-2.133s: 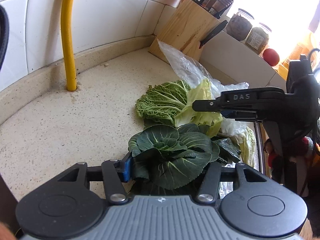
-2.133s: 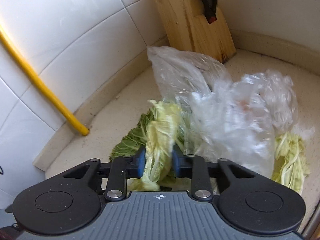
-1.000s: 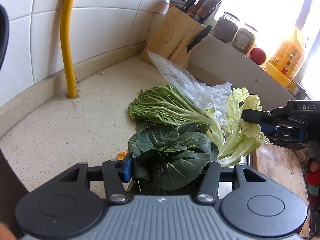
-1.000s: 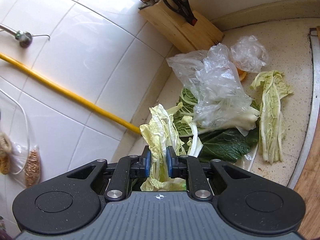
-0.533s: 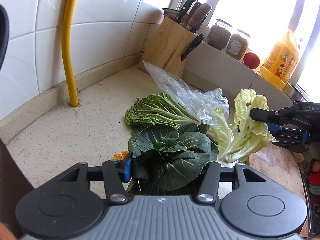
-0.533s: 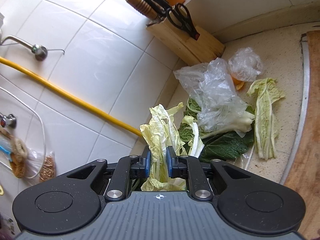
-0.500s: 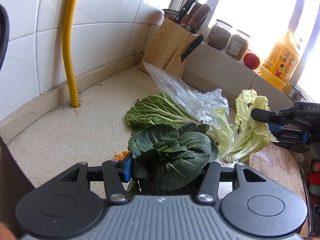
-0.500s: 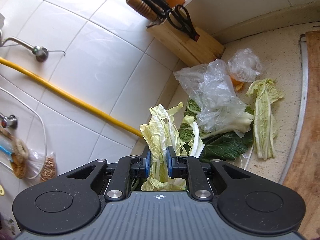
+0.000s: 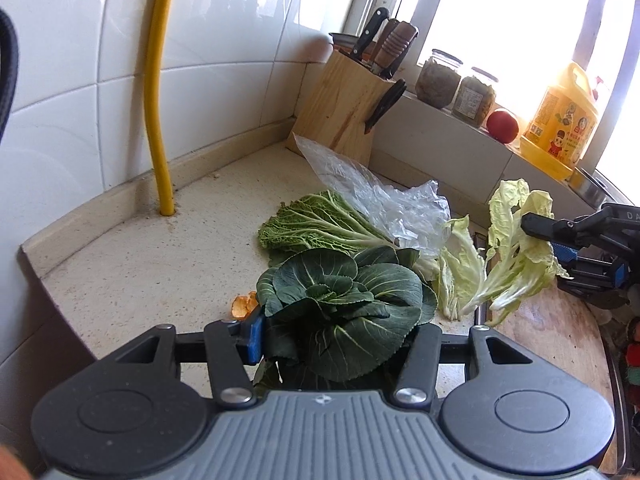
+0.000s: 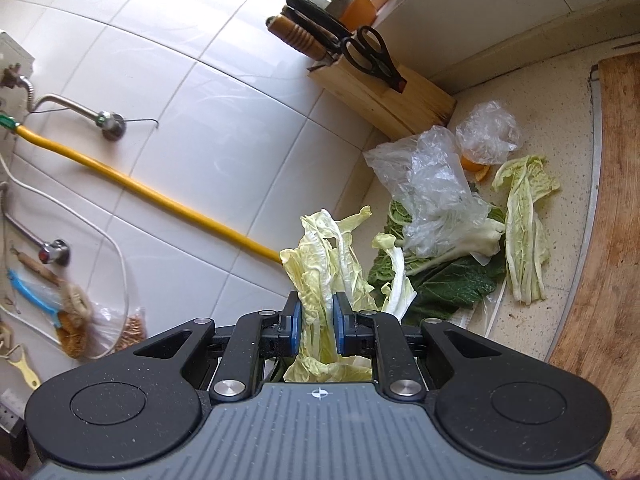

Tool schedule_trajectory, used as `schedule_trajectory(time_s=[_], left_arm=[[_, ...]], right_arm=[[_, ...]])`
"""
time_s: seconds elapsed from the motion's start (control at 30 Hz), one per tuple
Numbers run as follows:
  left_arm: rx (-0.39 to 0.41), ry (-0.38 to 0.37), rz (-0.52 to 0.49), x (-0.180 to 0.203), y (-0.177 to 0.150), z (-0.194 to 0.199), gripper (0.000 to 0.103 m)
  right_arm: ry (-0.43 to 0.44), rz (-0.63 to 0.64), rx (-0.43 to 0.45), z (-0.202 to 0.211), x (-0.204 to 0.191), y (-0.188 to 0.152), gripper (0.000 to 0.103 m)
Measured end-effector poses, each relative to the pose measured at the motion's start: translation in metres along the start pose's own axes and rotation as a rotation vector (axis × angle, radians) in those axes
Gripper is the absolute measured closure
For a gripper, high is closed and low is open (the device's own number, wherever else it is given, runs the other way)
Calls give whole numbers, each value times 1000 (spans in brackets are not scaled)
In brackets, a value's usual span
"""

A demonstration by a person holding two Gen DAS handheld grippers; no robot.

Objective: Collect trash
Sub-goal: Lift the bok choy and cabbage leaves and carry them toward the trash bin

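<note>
A bunch of pale yellow-green cabbage leaves [image 10: 320, 268] is pinched in the right claw [image 10: 316, 322], clear of the speckled stone tabletop [image 9: 160, 256]. A dark green leafy rosette [image 9: 340, 300] is clamped in the left claw [image 9: 340, 332]. Loose outer leaves may slip free and drop during transport. A crumpled clear plastic bag [image 10: 432, 192] remains uncollected.

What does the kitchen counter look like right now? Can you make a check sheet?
Surface: speckled counter, crumbs by the wall.
Job's things: dark leafy bunch in the left gripper; pale cabbage leaves in the right gripper; green cabbage leaf, plastic bag, another pale leaf and orange peel lie on the counter.
Clutter: knife block, jars, tomato, yellow bottle.
Grippers: both shut on leaves.
Cables: nothing seen.
Surroundings: white tiles, yellow pipe, bright window, wooden board.
</note>
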State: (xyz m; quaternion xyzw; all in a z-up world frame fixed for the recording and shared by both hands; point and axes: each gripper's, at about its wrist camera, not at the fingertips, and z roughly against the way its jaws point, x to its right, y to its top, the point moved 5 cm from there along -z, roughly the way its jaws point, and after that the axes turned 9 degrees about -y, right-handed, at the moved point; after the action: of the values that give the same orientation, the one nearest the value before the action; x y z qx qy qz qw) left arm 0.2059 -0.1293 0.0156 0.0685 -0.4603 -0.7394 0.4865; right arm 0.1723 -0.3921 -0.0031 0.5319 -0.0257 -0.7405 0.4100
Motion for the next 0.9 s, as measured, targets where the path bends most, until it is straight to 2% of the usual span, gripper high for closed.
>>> schedule_trajectory(time_s=[0.5, 0.67, 0.9], left_arm=[[80, 160, 35, 6, -15, 48, 55], [105, 208, 70, 0, -28, 68, 55], [132, 263, 121, -27, -43, 104, 55]], right_arm=[[114, 42, -41, 7, -10, 5, 82], [147, 65, -107, -7, -24, -5, 82], [214, 121, -211, -32, -72, -36, 82]])
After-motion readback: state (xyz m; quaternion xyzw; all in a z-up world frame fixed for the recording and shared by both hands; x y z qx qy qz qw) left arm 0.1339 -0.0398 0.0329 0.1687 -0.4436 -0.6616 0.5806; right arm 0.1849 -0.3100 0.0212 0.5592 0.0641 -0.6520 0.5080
